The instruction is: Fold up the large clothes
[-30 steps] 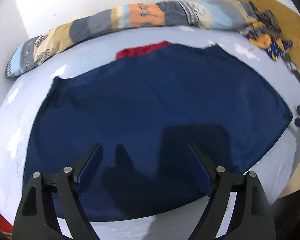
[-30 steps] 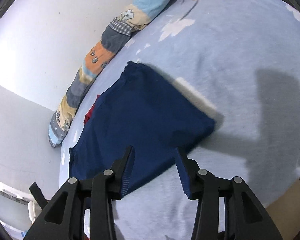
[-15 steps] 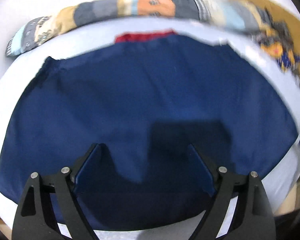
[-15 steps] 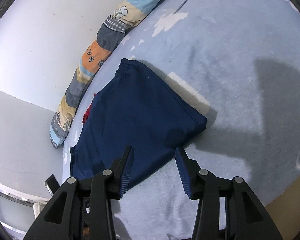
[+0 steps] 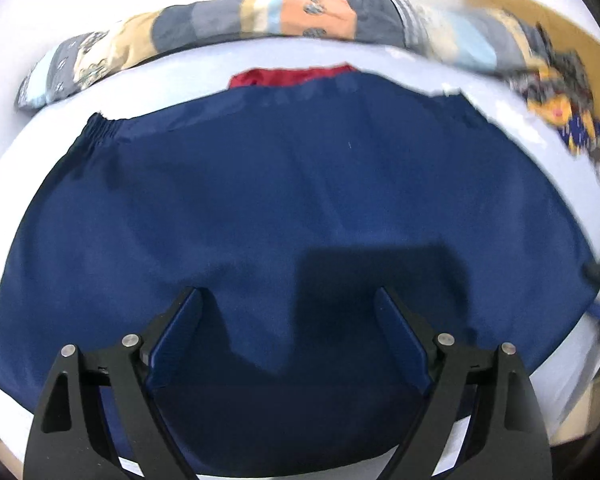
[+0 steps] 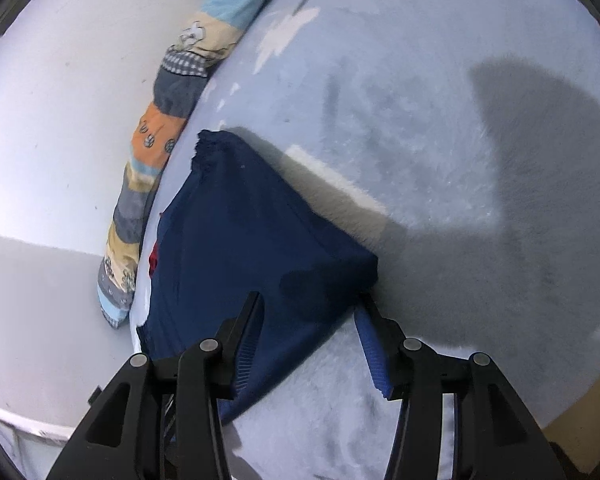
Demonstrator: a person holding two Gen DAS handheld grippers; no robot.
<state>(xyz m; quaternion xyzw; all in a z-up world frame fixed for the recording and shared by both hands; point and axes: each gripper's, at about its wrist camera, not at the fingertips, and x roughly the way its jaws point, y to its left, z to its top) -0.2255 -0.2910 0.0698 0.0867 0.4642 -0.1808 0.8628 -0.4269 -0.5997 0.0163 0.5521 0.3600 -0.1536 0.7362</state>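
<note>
While both your tools hang spread and empty | navy garment (image 5: 300, 208) flat on pale blue bedspread (image 6: 440, 100), long axis left-right across frame | left gripper (image 5: 288, 304) over near-edge middle | right gripper (image 6: 310, 308) straddles lower-right corner, nearer a grabbable edge.

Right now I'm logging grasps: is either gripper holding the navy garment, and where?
Nothing is held. Left gripper and right gripper are both open over the navy garment, jaws apart.
</note>
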